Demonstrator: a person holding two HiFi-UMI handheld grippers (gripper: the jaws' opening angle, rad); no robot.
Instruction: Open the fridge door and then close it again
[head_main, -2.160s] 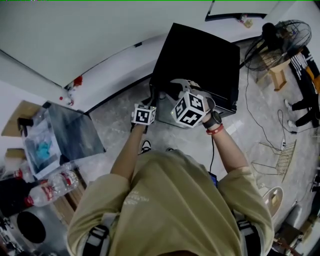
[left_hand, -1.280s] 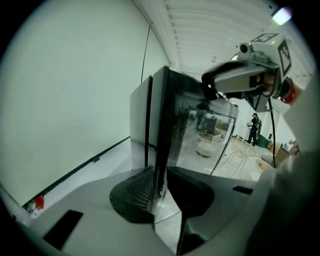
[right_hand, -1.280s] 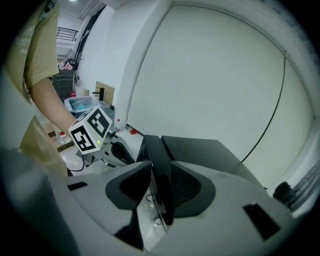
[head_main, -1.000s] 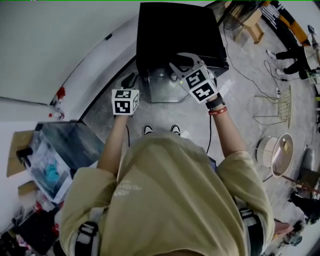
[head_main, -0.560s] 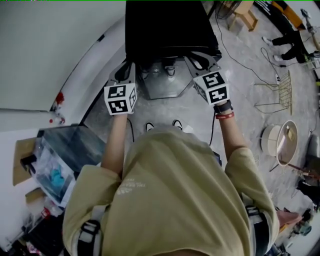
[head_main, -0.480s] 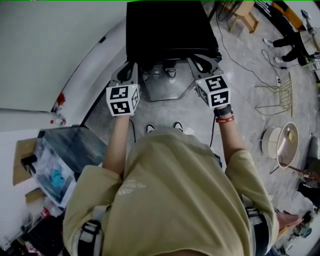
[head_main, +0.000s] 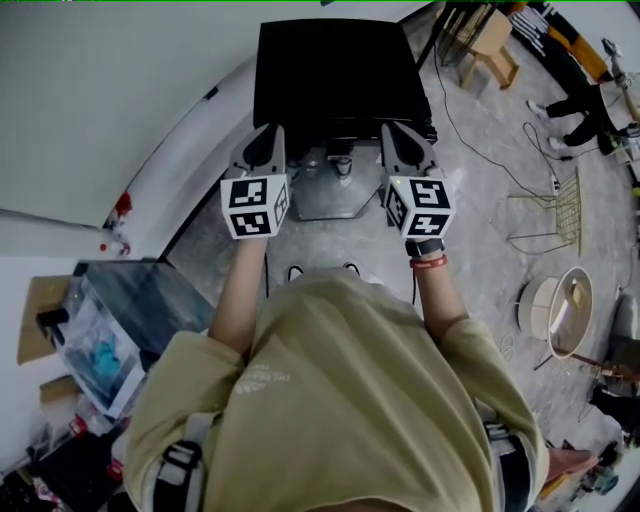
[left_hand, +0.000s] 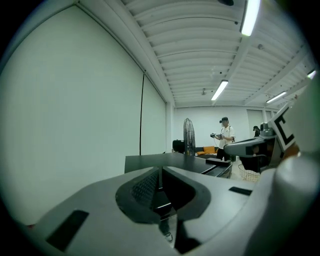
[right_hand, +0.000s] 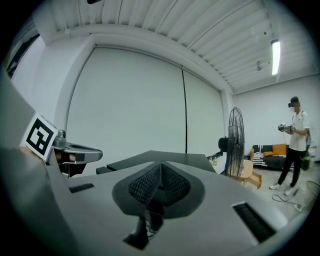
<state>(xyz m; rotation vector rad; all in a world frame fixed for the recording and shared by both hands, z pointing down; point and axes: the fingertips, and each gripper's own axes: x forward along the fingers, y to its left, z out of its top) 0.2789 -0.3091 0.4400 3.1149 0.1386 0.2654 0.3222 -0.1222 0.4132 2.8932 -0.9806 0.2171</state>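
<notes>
The squat fridge (head_main: 338, 70), black on top, stands upright, its silvery door (head_main: 330, 190) seemingly shut.

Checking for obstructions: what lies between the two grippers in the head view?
Only the shiny grey front of the fridge shows between the left gripper, its empty jaws closing, and the shut right gripper in the head view.

A plain pale wall (left_hand: 75, 110) with one dark vertical seam meets a ribbed white ceiling (left_hand: 200, 55) lit by long strip lights (left_hand: 248, 17). The floor (head_main: 480, 190) is grey mottled stone. A pedestal fan (right_hand: 235, 140), a wooden stool (head_main: 492, 45) and a distant sofa (right_hand: 270, 149) stand at the far side, and a wire rack (head_main: 568, 195) lies on the floor.
</notes>
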